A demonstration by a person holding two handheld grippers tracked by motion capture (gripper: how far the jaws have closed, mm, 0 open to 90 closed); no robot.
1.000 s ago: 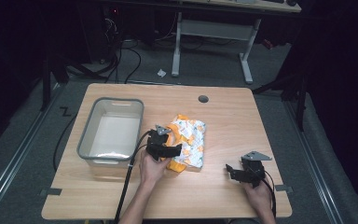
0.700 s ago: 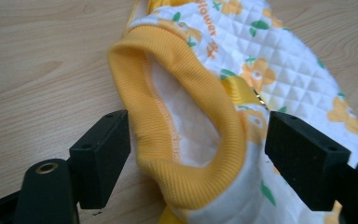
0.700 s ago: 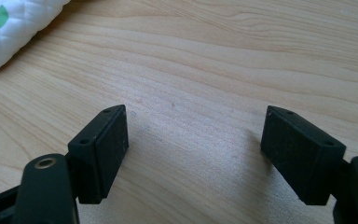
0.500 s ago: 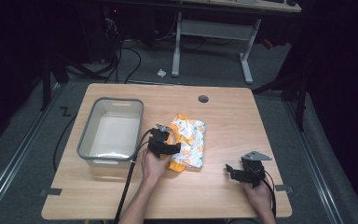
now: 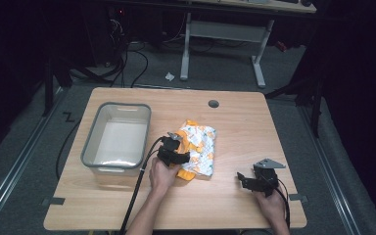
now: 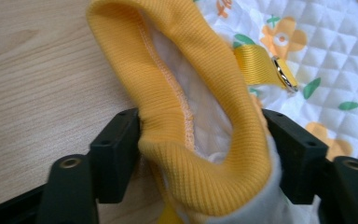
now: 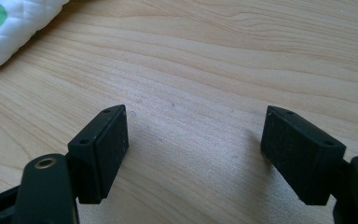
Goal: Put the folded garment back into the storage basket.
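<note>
Wooden table [image 5: 235, 122] spreads under me, with a grey plastic bin [image 5: 118, 137] on its left half and the quilted, flower-printed garment [image 5: 199, 149] lying just right of it near the middle. My left gripper [image 6: 200, 154] has its jaws around the garment's yellow ribbed cuff [image 6: 205, 112], the bunched fabric filling the gap between both pads, close by a yellow strap with a metal ring [image 6: 285, 78]. My right gripper [image 7: 193, 149] sits low over bare wood near the front right, jaws spread wide with nothing between them.
</note>
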